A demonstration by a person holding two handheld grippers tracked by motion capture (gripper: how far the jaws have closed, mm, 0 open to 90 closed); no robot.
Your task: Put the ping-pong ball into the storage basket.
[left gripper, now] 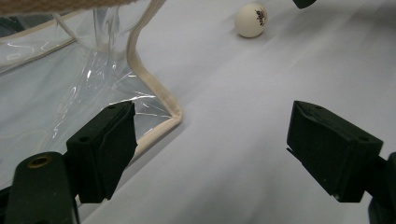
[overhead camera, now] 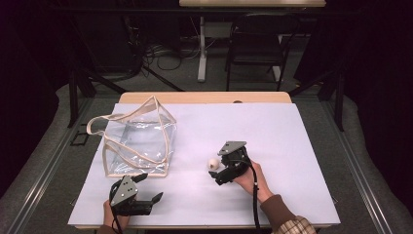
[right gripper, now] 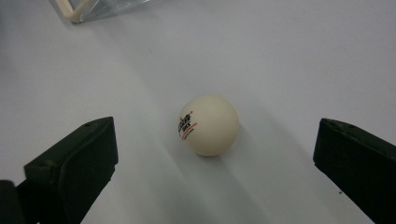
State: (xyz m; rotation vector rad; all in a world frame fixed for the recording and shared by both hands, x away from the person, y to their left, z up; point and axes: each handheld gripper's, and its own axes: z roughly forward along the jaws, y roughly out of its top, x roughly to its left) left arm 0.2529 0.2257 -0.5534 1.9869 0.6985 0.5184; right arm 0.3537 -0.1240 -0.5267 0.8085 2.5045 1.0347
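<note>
**White-covered table, clear bag, one ball, both grippers spread**

Dark room behind, a chair (overhead camera: 254, 46) and a second desk at the back, cables on the floor. High view: the table (overhead camera: 272, 136) is covered in white. A clear plastic tote bag (overhead camera: 139, 144) with beige trim lies at the left, handles slack. A small cream ball (overhead camera: 213, 163) sits near the middle. The right gripper (overhead camera: 217, 174), held in a hand with a brown sleeve, is just beside the ball, jaws apart and pointing at it. The left gripper (overhead camera: 150, 187) rests near the front edge below the bag, jaws apart, nothing between them.

Left gripper view: both black jaws are wide apart over the white cover. The bag's trimmed corner (left gripper: 173, 116) lies just ahead of the left jaw, not gripped. The ball (left gripper: 251, 19) is farther off, at the top.

Right gripper view: jaws wide apart, ball (right gripper: 208, 125) centred between and slightly ahead of them, touching neither, printed logo facing left. Bag corner (right gripper: 77, 11) at top left.
</note>
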